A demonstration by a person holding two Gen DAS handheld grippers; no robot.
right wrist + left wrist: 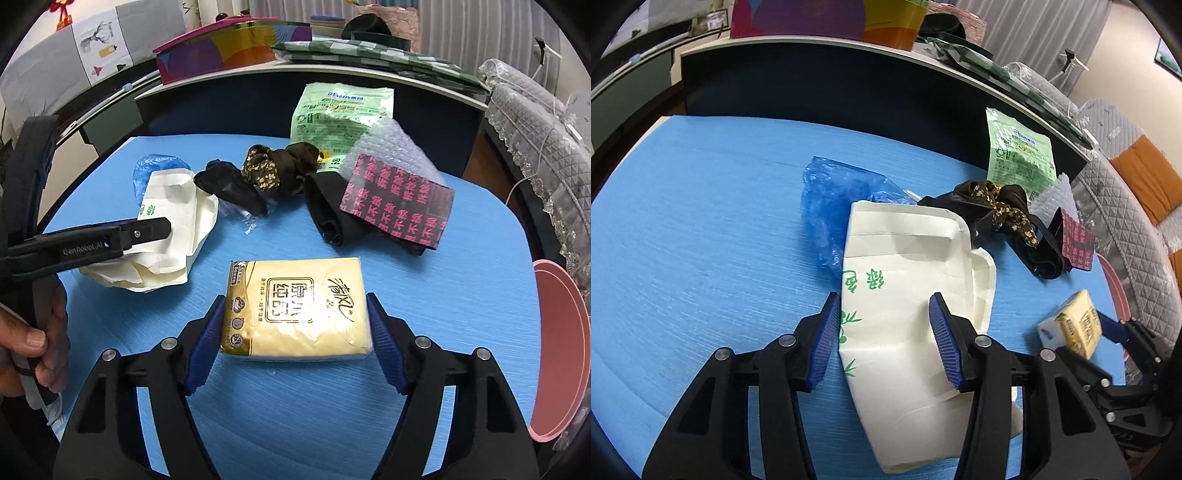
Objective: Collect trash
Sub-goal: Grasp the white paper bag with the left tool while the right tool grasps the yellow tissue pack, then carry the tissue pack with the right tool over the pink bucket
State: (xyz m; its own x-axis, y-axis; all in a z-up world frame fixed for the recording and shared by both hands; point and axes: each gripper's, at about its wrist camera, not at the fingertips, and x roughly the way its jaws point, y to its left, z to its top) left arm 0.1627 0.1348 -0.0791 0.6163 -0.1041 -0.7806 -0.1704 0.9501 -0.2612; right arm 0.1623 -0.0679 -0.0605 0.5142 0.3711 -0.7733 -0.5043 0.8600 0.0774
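Yellow tissue pack (295,308) sat on blue surface (461,295), clenched between pads of right claw (297,343). Left claw (884,339) straddled white paper bag (908,295), jaws apart; whether pads pressed paper, could not tell. Advice: squeeze bag evenly at mid-fold, lift slowly so it would not slip; keep pack level. Right view alone showed pink bin (561,350) at surface's edge and hand (33,343) on left tool. Left view alone showed blue plastic bag (831,206) fully.
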